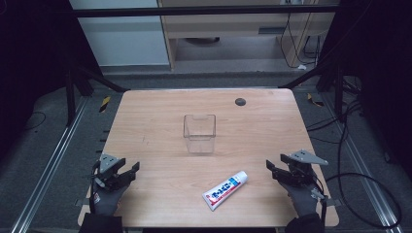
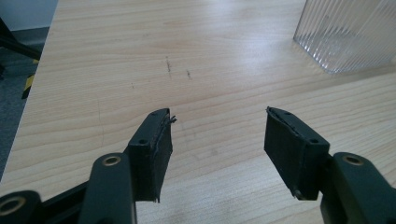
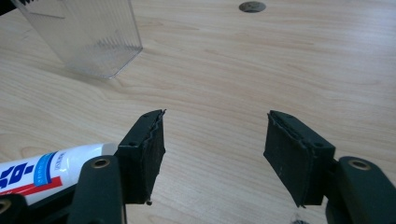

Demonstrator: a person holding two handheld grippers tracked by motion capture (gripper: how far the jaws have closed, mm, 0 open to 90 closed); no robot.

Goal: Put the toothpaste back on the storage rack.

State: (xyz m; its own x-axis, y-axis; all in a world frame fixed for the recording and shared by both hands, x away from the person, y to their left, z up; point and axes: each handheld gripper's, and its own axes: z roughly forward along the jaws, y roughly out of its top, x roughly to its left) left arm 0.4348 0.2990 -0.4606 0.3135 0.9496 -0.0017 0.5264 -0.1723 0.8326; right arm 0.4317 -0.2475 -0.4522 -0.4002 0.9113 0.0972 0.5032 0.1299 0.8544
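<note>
Both hand-held grippers sat at your edge of the table, left hand-held gripper near the left corner, right hand-held gripper near the right. Jaws on each stood apart, nothing between the pads, nothing touched. In the left gripper view the left hand-held gripper showed bare wood in the gap; same for the right hand-held gripper in its own view.

Toothpaste tube lay flat between your two hands, nearer the right one, long axis diagonal, cap end pointing away and right. In the right gripper view the toothpaste tube was just beside the outer face of one jaw, not inside the gap.

My read on handling: light, soft-walled, glossy skin, so it'd squash and slide under a hard pinch. You'd do best to grip across the width near the stiffer cap shoulder, or mid-body with moderate squeeze. Your jaw gap looked wide enough for that.

Clear ribbed container stood upright mid-table, open top, well apart from the tube. Looked light and tippy; probable drop target.

Small dark disc sat near the far edge.
</note>
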